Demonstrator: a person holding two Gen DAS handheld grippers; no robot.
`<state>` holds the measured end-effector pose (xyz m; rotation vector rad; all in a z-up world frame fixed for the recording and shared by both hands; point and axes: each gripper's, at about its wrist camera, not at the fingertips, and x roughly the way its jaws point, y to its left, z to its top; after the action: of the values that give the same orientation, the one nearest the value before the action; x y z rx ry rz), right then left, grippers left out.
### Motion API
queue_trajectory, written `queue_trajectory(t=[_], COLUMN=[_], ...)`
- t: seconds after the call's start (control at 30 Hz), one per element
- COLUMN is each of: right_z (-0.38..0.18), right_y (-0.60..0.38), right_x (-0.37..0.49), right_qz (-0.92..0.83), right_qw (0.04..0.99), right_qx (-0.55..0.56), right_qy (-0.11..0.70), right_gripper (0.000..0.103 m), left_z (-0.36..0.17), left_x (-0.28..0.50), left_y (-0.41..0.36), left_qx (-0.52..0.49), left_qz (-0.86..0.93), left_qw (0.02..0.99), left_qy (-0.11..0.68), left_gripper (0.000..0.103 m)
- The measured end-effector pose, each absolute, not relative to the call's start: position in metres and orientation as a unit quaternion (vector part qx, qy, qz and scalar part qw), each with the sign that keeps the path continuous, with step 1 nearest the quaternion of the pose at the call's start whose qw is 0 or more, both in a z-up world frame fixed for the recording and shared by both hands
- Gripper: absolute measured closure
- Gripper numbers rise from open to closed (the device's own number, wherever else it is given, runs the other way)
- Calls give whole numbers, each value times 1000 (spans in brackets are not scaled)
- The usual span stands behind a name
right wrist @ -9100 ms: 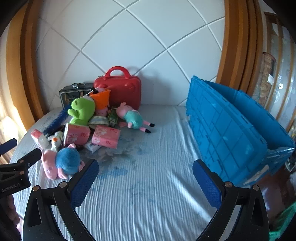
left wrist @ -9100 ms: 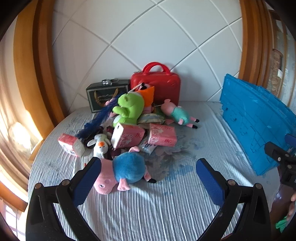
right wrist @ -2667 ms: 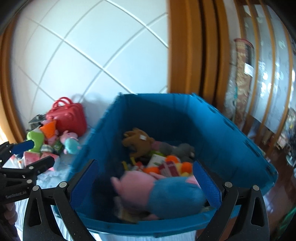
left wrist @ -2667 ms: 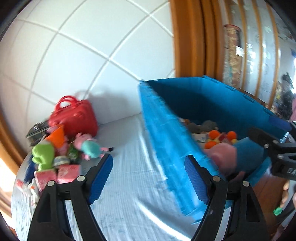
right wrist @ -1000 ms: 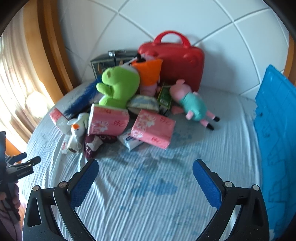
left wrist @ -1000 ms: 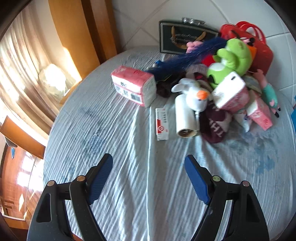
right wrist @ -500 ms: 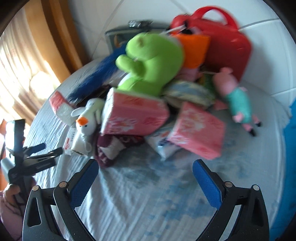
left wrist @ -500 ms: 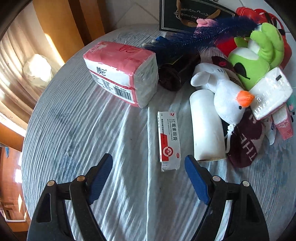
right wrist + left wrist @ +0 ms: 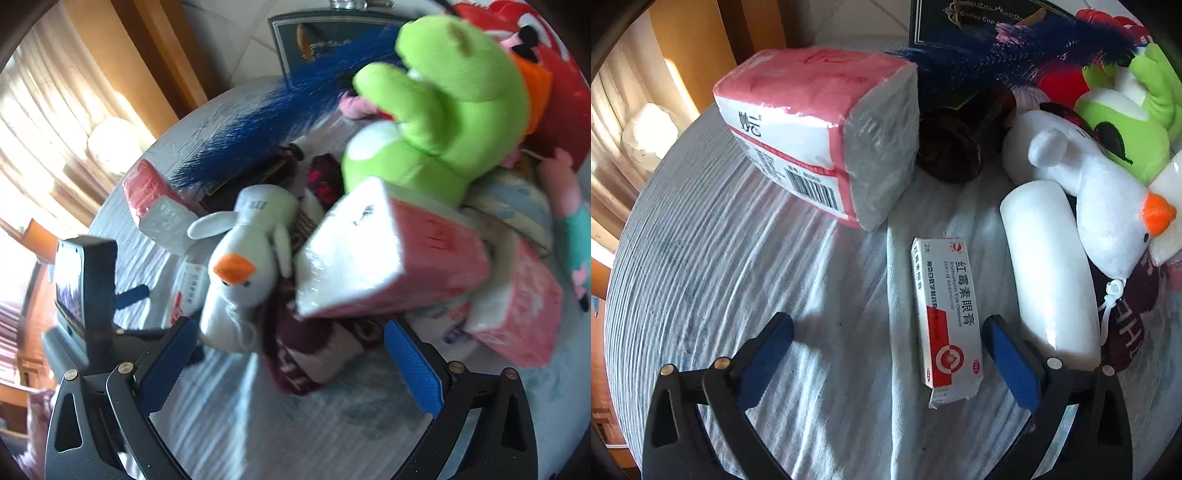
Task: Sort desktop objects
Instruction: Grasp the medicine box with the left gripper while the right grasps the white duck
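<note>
Most items remain unsorted: beside the ointment box [image 9: 946,316] lie tissue pack [image 9: 820,125], white roll [image 9: 1052,273], snowman plush [image 9: 243,258]. Left gripper [image 9: 886,339] has just spread wide around the box, not touching it; right gripper [image 9: 284,354] gapes empty.

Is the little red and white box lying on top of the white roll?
No, the little box lies flat on the cloth beside the white roll, with a strip of cloth showing between them.
</note>
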<state>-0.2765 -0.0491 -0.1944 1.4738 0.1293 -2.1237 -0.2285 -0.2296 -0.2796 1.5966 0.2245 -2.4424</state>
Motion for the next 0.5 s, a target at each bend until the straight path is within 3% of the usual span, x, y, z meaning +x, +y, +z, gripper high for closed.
queue_trajectory(t=[0.1,0.23,0.37,0.4,0.43,0.5], right_z=[-200,-202,-204,-203,-200,-197], right_y=[-60,-70,-78,-78,-81,-87], right_x=[-277,-276,-280,-281,-281,-282], right_qz=[-780,-782,-780,-782,-783,-786], right_qw=[286,286,288,290,293,295], right_qx=[554,550,551,548,544,538], right_qy=[49,67,69,67,66,71], right_gripper=[1,29,36,46,55,55], left_z=[-280,-281,-280,-280,-278,-275], left_x=[-226,-224,-226,-227,-227,-229], left_y=[-227,-224,-222,-222,-221,-219], left_qx=[538,531,542,543,541,537], left_qz=[-833,-837,-829,-829,-829,-832], left_qw=[107,108,111,111,113,114], left_qy=[76,77,81,83,84,86], left_gripper=[0,0,0,1,7,17])
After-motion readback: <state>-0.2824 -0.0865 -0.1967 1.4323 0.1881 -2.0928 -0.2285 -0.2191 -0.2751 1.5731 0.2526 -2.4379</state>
